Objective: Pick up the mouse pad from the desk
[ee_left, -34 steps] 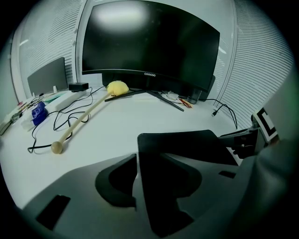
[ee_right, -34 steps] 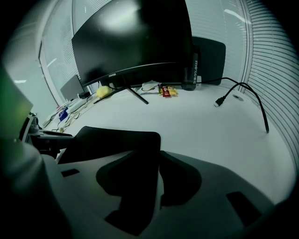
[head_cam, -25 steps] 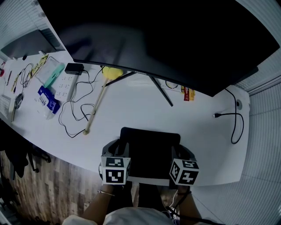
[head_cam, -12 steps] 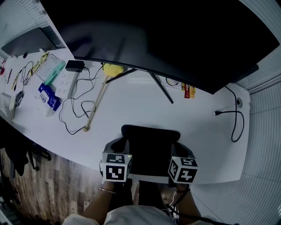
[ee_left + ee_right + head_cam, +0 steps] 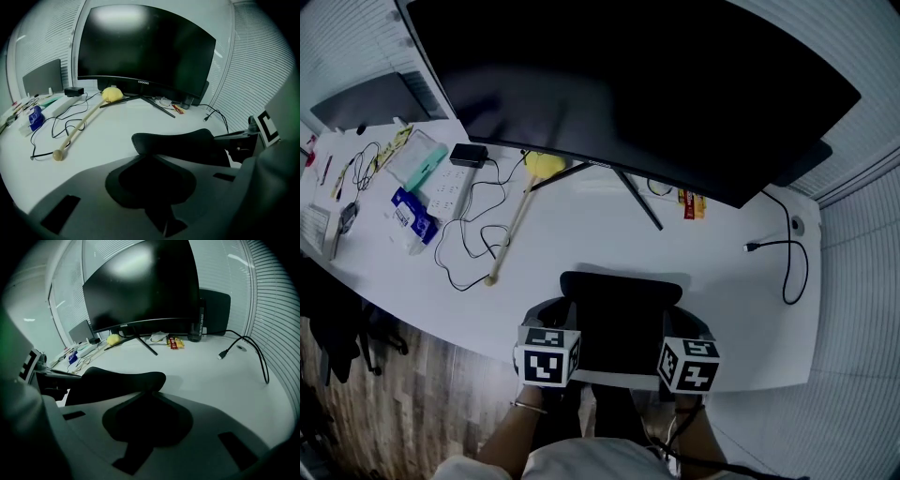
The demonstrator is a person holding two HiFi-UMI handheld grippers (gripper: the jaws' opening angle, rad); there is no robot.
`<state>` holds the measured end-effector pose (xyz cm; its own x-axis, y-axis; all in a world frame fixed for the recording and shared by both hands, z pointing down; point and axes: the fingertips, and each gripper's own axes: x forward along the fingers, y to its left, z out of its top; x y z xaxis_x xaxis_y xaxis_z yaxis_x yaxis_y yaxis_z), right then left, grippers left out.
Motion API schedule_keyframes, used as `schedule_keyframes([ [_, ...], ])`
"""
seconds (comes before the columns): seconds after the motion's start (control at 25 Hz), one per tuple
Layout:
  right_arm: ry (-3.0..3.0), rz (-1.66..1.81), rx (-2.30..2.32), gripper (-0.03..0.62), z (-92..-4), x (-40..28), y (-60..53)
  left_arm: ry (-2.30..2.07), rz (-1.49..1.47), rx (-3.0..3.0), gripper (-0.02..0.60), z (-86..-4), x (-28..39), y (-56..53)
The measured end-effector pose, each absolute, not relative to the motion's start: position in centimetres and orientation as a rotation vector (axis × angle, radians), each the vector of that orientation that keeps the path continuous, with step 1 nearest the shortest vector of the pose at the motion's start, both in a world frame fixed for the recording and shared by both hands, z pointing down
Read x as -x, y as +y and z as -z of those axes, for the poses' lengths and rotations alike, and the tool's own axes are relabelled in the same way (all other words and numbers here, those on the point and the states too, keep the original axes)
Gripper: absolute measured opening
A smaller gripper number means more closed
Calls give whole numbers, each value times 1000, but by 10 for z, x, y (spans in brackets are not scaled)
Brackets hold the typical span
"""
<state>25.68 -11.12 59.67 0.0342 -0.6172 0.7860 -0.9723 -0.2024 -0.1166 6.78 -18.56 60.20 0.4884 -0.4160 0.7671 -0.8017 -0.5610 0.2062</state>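
Though our left hand-held gripper point(image 5: 557, 317) and right hand-held gripper point(image 5: 679, 321) clamped the mouse pad's point(image 5: 622, 314) edges, we feared such thin bites slipping.

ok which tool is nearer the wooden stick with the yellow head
Left. The left tool grips the mouse pad at its left edge, the side toward the stick; the right tool grips the opposite edge, with the whole pad between it and the stick.
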Motion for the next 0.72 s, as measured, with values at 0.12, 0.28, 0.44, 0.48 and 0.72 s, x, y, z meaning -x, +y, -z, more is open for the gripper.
schedule_keyframes([
  [0.12, -1616, -1001, -1890, 55, -584, -256, -111, -1009, -876, -2198, 46, -590, -66, -186],
  [0.28, -1639, -959, -1939, 55, -564, -258, -113, -1016, -817, -2224, 48, -572, -65, -188],
  [0.44, -1662, -895, -1987, 55, -537, -260, -119, -1033, -769, -2283, 48, -547, -68, -195],
  [0.48, -1669, -876, -2000, 55, -529, -261, -120, -1039, -754, -2299, 48, -539, -69, -197],
  [0.72, -1711, -749, -2088, 55, -479, -268, -133, -1071, -633, -2395, 48, -490, -77, -213],
])
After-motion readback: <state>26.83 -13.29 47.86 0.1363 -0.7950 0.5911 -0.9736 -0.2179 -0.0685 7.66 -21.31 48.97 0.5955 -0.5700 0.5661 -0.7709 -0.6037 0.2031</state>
